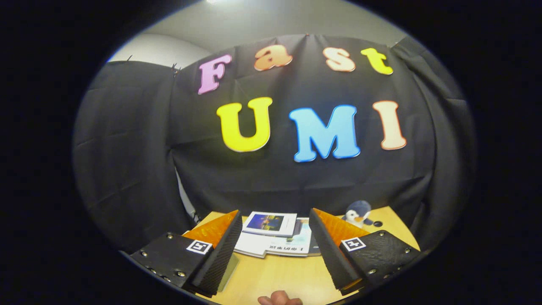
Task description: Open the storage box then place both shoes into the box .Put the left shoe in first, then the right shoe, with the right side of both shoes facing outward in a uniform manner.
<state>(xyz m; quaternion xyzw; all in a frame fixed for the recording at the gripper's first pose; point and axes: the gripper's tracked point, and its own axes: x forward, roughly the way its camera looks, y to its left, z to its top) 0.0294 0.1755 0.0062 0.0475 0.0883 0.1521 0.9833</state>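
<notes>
Wooden table [275, 275] between wide-spread, empty tongs [275, 220].

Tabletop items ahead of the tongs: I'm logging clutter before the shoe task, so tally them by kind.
Booklets: 2, stacked
Plush penguin: 1
Small dark round thing: 1
Total: 4
The tongs are open on nothing.

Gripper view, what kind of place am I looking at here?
Probably a staged recording booth: a black cloth wall hangs behind a wooden table holding booklets and a plush penguin. The hand-held gripper is open above the table.
</notes>
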